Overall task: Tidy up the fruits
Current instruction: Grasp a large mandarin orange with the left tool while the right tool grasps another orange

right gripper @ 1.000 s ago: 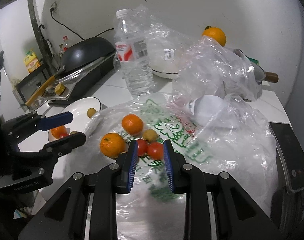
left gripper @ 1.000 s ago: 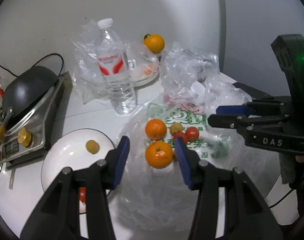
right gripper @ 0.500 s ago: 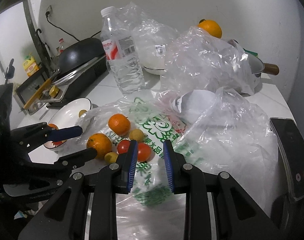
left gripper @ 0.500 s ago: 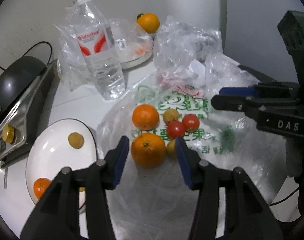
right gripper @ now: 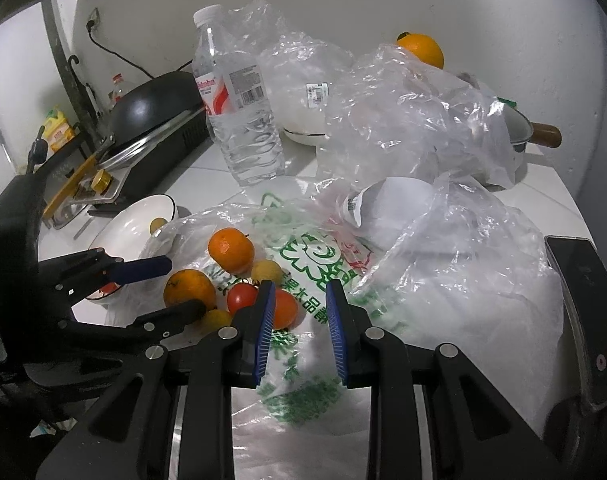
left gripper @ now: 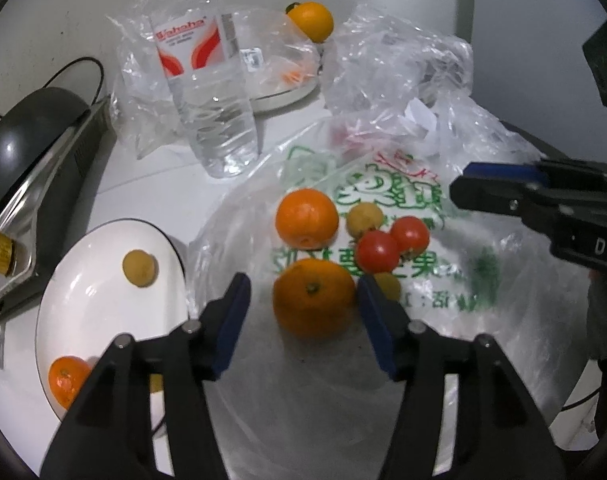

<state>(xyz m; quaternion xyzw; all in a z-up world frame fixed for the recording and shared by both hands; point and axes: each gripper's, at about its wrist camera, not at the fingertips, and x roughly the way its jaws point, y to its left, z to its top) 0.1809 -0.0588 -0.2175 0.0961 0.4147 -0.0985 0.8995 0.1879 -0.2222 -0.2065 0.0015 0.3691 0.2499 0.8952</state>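
Fruit lies on a printed plastic bag (left gripper: pixel 423 200): a near orange (left gripper: pixel 313 298), a far orange (left gripper: pixel 306 219), two red tomatoes (left gripper: pixel 377 251), and small yellow fruits (left gripper: pixel 364 220). My left gripper (left gripper: pixel 303 300) is open, its blue pads on either side of the near orange, not touching it. A white plate (left gripper: pixel 83 292) at the left holds a yellow fruit (left gripper: pixel 139 268) and a small orange (left gripper: pixel 65 376). My right gripper (right gripper: pixel 299 308) is open and empty over the bag, just right of a tomato (right gripper: pixel 283 308). The near orange (right gripper: pixel 189 290) also shows there.
A water bottle (left gripper: pixel 207 80) stands behind the bag. Crumpled clear bags (left gripper: pixel 399 68), a covered dish with an orange (left gripper: pixel 309 20) on top, a black wok on a stove (left gripper: pixel 27 140) at the left, and a phone (right gripper: pixel 583 292) at the right.
My left gripper has moved forward and down, so the near orange now sits between its pads. My right gripper has drifted slightly right and closer to the bag.
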